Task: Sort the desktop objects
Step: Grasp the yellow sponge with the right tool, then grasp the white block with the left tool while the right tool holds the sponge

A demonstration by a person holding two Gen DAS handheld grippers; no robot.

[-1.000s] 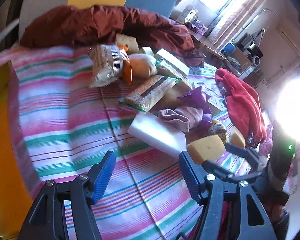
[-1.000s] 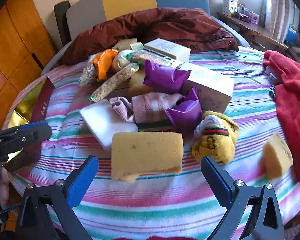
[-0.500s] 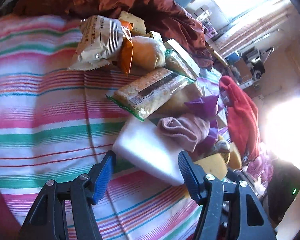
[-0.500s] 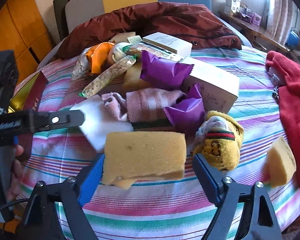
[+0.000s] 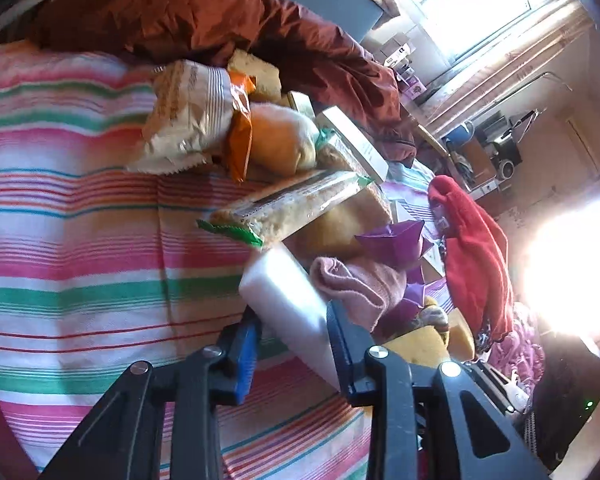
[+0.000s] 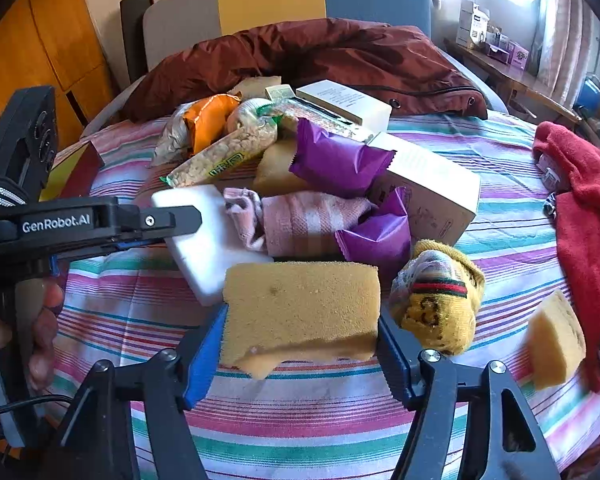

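A heap of objects lies on the striped tablecloth [image 6: 300,420]. My left gripper [image 5: 292,344] is shut on a white foam block [image 5: 288,300], also seen in the right wrist view [image 6: 208,248] with the left gripper [image 6: 172,220] at its near-left edge. My right gripper [image 6: 300,340] is shut on a large yellow sponge [image 6: 300,308] at the heap's front. A pink sock [image 6: 296,220] lies behind the sponge, beside purple wrappers [image 6: 340,160]. A yellow sock ball [image 6: 436,300] sits right of the sponge.
Snack bags [image 6: 220,156], white boxes [image 6: 428,188] and a bread roll [image 5: 280,140] fill the heap's middle. A brown jacket [image 6: 308,60] lies behind. A red cloth [image 6: 588,208] and a small sponge [image 6: 556,340] are at the right. A dark red box [image 6: 76,168] is at the left.
My left gripper moved forward and closed on the white foam block. My right gripper moved in and closed on the large yellow sponge.
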